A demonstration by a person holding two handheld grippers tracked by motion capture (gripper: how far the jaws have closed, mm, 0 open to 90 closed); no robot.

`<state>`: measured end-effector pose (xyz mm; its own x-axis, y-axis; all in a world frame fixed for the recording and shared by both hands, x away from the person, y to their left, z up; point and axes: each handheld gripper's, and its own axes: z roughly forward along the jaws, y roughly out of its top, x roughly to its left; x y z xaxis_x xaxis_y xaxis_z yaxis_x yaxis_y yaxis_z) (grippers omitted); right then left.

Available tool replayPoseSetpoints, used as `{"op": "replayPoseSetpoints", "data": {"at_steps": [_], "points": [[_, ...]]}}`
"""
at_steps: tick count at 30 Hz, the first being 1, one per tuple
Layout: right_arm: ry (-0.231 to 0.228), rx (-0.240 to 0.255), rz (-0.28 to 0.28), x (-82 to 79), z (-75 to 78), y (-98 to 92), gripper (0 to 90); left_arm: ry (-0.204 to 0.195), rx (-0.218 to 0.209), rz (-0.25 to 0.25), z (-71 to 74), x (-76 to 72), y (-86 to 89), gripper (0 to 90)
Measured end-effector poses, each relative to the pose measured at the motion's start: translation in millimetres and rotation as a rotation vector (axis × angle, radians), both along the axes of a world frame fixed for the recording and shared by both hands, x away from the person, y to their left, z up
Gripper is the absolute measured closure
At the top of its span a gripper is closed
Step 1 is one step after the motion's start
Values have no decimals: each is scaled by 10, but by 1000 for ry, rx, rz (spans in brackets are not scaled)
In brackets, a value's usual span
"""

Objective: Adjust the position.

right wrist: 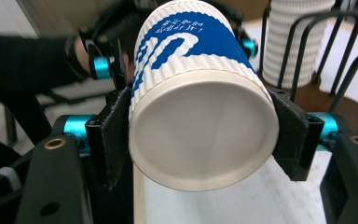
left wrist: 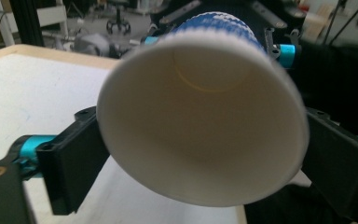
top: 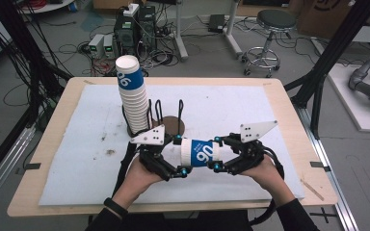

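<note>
1 loose blue-and-white ribbed paper cup (top: 200,153), 1 tall stack of same cups (top: 132,98), 1 black wire cup rack (top: 167,115), 2 tongs, 1 worktop (top: 289,120).

So the paper cup (top: 200,152) is lying on its side up off the white mat, hanging in the air between the two hand-held tools, a bit toward 5 o'clock of the table's middle. It's a ribbed white cup wearing a blue band with big white numerals. Its wide open mouth (left wrist: 200,121) is pointing to 9 o'clock in the high view and its flat base (right wrist: 204,140) is facing 3 o'clock. It's looking empty inside, just plain white walls. The tall stack of matching cups (top: 132,98) is standing upright in the wire rack at about 11 o'clock of it, well apart.
</note>
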<state>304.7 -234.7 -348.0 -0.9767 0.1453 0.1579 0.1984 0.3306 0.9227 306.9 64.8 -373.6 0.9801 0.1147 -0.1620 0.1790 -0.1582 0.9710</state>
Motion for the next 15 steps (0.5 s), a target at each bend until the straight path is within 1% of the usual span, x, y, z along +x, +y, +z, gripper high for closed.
{"op": "replayPoseSetpoints", "data": {"at_steps": [1, 2, 4, 5, 7, 8, 9, 11, 12, 13, 15], "points": [[10, 15, 4, 5, -4, -13, 301, 0, -7, -1, -3, 5, -2, 68], [13, 16, 8, 6, -5, -20, 301, 3, -20, -1, -5, 9, -9, 69], [4, 24, 11, 5, -11, -14, 301, 17, -46, -14, -6, 21, -27, 69], [11, 26, 18, 1, -14, -10, 301, 24, -59, -19, -6, 23, -37, 69], [12, 27, 21, -8, -20, -1, 300, 22, -56, -24, 0, 27, -45, 69], [4, 30, 20, -5, -28, 0, 300, 21, -57, -25, 0, 27, -43, 78], [7, 30, 23, -3, -33, -1, 300, 23, -65, -37, 2, 29, -38, 107], [9, 24, 25, -4, -37, 1, 301, 16, -69, -37, 9, 33, -26, 165], [-2, 24, 24, -1, -34, -1, 302, 14, -68, -40, 15, 35, -21, 172], [2, 25, 25, -7, -33, -1, 302, 15, -65, -43, 23, 35, -21, 179], [1, 15, 24, -5, -37, 0, 301, 4, -34, -47, 45, 43, -20, 187]]}}
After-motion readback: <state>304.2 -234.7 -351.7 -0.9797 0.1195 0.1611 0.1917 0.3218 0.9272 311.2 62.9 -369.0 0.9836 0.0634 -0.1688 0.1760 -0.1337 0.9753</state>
